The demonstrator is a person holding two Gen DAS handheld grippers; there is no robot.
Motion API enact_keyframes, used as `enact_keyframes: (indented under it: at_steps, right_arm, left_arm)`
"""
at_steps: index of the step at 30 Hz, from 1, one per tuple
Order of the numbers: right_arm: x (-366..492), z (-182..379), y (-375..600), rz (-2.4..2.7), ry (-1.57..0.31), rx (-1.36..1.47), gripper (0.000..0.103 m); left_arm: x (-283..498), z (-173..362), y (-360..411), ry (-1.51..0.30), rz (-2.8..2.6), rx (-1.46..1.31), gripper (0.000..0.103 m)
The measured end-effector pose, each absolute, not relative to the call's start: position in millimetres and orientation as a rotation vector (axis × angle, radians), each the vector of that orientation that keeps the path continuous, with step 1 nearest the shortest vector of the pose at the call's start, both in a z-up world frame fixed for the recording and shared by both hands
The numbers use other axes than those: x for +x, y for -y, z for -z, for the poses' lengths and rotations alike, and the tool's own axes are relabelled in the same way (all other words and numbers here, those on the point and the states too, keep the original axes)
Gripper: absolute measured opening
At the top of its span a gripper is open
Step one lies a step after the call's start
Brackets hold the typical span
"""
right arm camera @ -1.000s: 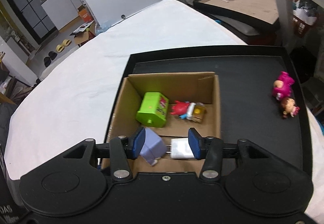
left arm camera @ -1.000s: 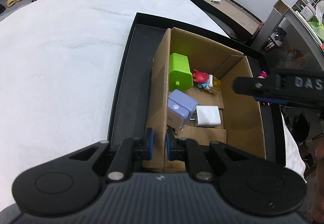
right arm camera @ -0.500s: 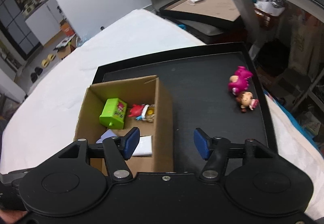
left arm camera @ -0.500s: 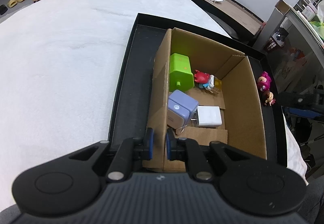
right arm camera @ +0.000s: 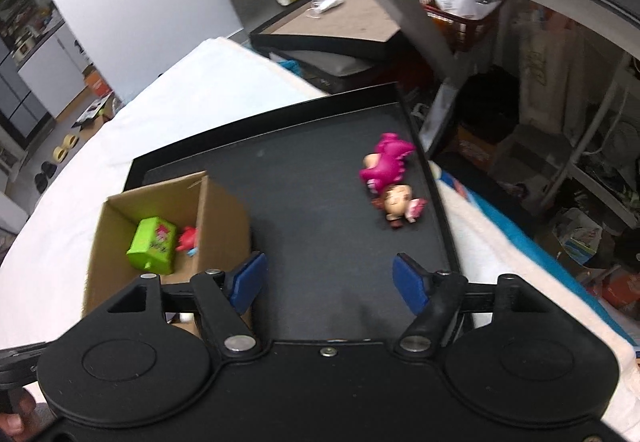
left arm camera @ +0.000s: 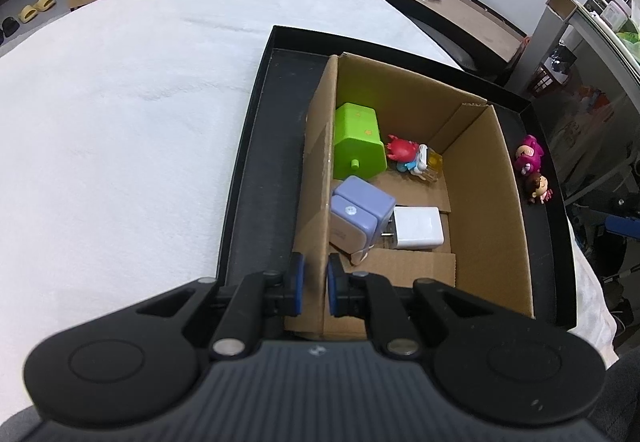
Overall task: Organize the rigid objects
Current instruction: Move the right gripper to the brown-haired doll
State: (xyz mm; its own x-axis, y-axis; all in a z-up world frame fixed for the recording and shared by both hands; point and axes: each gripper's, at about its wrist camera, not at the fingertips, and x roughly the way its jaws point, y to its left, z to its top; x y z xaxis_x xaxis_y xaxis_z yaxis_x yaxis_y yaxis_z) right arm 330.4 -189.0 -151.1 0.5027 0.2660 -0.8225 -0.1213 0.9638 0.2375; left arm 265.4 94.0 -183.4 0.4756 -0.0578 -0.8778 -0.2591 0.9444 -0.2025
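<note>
A cardboard box point(left arm camera: 484, 202) stands in a black tray point(left arm camera: 264, 170). In it lie a green toy point(left arm camera: 356, 146), a red and blue figure point(left arm camera: 408, 156), a purple plug point(left arm camera: 358, 216) and a white charger point(left arm camera: 418, 228). My left gripper point(left arm camera: 315, 288) is shut on the box's near left wall. A pink figure point(right arm camera: 386, 162) and a brown-haired doll point(right arm camera: 398, 204) lie on the tray point(right arm camera: 312, 210) to the right of the box point(right arm camera: 224, 226). My right gripper point(right arm camera: 329, 280) is open and empty above the tray floor, short of the two figures.
The tray sits on a white cloth point(left arm camera: 120, 114). A low table point(right arm camera: 340, 18) with a bottle and a mask stands behind. Shelves and clutter point(right arm camera: 560, 146) are close on the right, past the tray's right rim.
My right gripper has swung right, away from over the box to over the tray floor, and its jaws have opened wider. The left gripper and the box have stayed put.
</note>
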Motion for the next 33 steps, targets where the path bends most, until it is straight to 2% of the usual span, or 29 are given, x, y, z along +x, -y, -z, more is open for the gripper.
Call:
enact_keyframes:
  at_steps: [16, 33]
  right_arm:
    - [359, 200, 240, -0.208, -1.042, 0.402, 0.069]
    - [396, 239, 226, -0.159, -1.027, 0.403, 0.069]
  left_arm:
    - [269, 184, -85, -1.098, -0.186, -0.305, 0.01]
    - [272, 189, -78, -1.143, -0.217, -0.259, 0.01]
